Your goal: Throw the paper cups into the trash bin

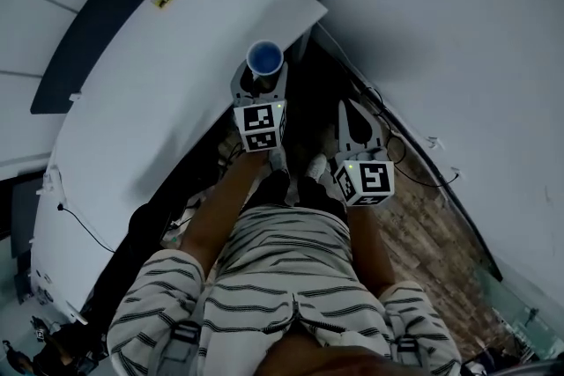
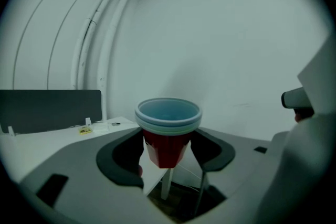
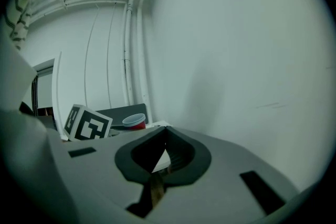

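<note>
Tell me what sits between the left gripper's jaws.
A red paper cup, upright, blue inside, clamped by the left gripper. The left gripper view shows it.

Light is dim and cool in all three views, with a blue-grey cast. In the head view the white worktop [image 1: 167, 75], left of the paper cups [image 1: 264, 59], is the brightest surface. Below the paper cups, the space under the worktop's edge sinks into near-black shadow, and the wall [image 1: 441, 13] to their right carries soft grey shading. Both gripper views bulge like a fisheye and end in black corners. In the left gripper view the wall pipes [image 2: 100, 34] left of the paper cups bow outward. The cups look fairly sharp there, while the left hand-held gripper [image 2: 168, 149] below them is soft and murky.
</note>
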Tool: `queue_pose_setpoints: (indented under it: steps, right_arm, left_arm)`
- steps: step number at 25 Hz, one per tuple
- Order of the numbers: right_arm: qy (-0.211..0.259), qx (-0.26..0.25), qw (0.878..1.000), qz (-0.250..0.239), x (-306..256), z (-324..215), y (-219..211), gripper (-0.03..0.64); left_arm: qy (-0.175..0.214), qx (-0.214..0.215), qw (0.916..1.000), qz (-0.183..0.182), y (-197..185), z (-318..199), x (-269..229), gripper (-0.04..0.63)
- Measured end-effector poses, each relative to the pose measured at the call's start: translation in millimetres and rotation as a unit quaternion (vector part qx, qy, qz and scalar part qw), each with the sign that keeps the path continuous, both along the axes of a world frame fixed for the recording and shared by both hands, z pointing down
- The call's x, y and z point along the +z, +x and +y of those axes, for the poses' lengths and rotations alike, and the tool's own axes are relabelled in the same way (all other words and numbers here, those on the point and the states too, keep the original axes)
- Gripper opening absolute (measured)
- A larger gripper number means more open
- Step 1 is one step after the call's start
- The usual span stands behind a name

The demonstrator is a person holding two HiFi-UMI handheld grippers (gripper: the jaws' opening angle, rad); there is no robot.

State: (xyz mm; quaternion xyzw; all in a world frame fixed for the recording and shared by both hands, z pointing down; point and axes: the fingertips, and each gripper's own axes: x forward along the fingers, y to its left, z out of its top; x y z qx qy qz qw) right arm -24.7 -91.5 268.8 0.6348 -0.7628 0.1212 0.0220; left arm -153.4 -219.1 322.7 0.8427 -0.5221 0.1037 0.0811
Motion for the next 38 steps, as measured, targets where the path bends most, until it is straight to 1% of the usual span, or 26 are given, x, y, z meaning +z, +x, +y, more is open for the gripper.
queue_pose_setpoints:
  steps: [4, 10, 16, 20, 27, 30, 38]
  right_arm:
    - [0.010, 0.005, 1.000, 0.005, -10, 4, 1, 0.011]
    - [0.020, 0.021, 1.000, 0.010, -24, 9, 8, 0.011]
    - [0.034, 0.038, 0.999, 0.012, -37, 14, 9, 0.011]
    - [0.039, 0.052, 0.998, 0.013, -39, 16, 13, 0.011]
    - [0.047, 0.075, 0.996, 0.011, -46, 19, 23, 0.011]
    - [0.051, 0.083, 0.995, 0.012, -49, 21, 28, 0.011]
    - [0.053, 0.109, 0.993, 0.012, -47, 25, 57, 0.011]
  left_arm:
    - [0.009, 0.012, 0.9999, -0.001, 3, 12, -15, 0.298]
    - [0.017, 0.029, 0.9994, 0.009, 12, 30, -35, 0.299]
    - [0.023, 0.051, 0.9984, 0.005, 16, 44, -44, 0.298]
    - [0.026, 0.070, 0.9972, 0.012, 21, 51, -53, 0.298]
    - [0.030, 0.105, 0.9937, 0.025, 36, 65, -71, 0.298]
    - [0.033, 0.124, 0.9914, 0.026, 45, 71, -74, 0.298]
    - [0.034, 0.168, 0.9847, 0.029, 81, 83, -78, 0.298]
